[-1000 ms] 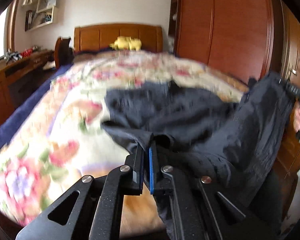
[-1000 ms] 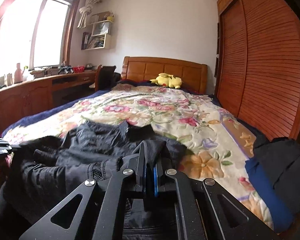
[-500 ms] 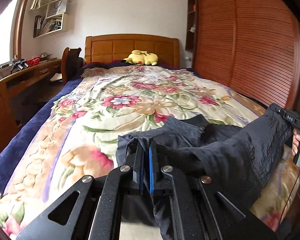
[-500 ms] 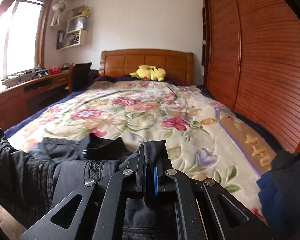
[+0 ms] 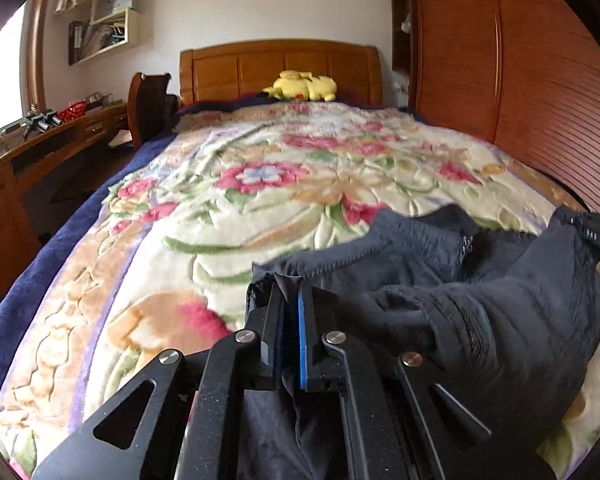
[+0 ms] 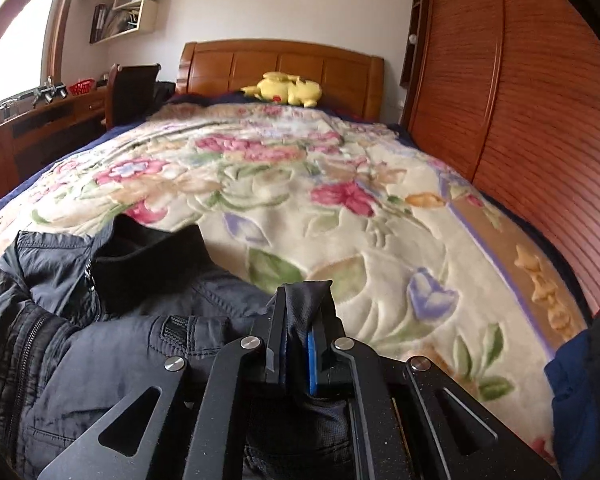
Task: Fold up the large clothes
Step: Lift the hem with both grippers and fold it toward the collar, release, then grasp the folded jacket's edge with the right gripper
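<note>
Jacket point(image 6: 60, 320) – matt black cloth, quilted; blanket point(image 5: 260, 200) plush, embossed; headboard point(image 6: 280, 64) glossy wood.

floral blanket point(image 5: 260, 200) bare ahead, wardrobe point(image 6: 540, 120) walling the right, desk point(image 5: 40, 152) along the left

Home bedroom: bed point(image 5: 260, 184), wooden wardrobe point(image 5: 540, 80).

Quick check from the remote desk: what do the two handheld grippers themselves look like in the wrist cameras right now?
Both look alike. The left gripper and the right gripper are matte black, speckled metal linkages with triangular cut-outs and round silver pivot pins. Each has two flat, narrow fingers; one finger carries a bright blue pad. No cables or printed markings show on either. No sleeve is in view.
</note>
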The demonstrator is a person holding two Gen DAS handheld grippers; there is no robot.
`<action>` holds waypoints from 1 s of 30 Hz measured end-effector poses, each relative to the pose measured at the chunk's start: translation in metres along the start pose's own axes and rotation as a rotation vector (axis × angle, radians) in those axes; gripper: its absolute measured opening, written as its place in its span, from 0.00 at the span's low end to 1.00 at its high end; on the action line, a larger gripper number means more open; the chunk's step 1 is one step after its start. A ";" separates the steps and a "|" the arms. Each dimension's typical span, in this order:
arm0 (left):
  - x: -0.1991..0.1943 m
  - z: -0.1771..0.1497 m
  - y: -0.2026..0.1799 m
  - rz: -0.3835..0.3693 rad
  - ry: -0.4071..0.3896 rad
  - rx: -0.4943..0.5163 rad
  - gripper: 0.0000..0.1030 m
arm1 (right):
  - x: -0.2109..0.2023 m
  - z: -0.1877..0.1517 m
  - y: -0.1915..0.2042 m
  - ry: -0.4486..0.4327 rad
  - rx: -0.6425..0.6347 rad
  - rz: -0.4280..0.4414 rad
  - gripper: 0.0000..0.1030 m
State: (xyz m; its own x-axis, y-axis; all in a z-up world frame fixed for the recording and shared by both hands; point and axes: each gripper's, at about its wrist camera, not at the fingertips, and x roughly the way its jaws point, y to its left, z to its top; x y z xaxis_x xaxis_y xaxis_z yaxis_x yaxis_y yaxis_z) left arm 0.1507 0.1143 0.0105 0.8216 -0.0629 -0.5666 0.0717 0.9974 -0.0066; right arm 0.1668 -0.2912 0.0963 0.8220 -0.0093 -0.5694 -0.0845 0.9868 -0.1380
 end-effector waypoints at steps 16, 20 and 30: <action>-0.061 -0.030 -0.008 -0.179 0.006 0.034 0.71 | -0.090 -0.026 0.022 -0.004 -0.017 0.133 0.66; -0.071 -0.044 -0.009 -0.163 0.003 0.049 0.71 | -0.105 -0.040 0.061 0.017 -0.077 0.244 0.66; -0.082 -0.049 0.017 -0.131 -0.028 -0.001 0.72 | -0.128 -0.065 0.154 0.051 -0.289 0.464 0.69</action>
State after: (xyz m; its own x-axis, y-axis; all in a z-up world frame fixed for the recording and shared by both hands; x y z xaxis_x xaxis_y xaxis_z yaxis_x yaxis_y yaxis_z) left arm 0.0565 0.1378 0.0166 0.8208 -0.1933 -0.5375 0.1785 0.9807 -0.0801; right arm 0.0120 -0.1488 0.0951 0.6337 0.4016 -0.6612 -0.5891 0.8045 -0.0760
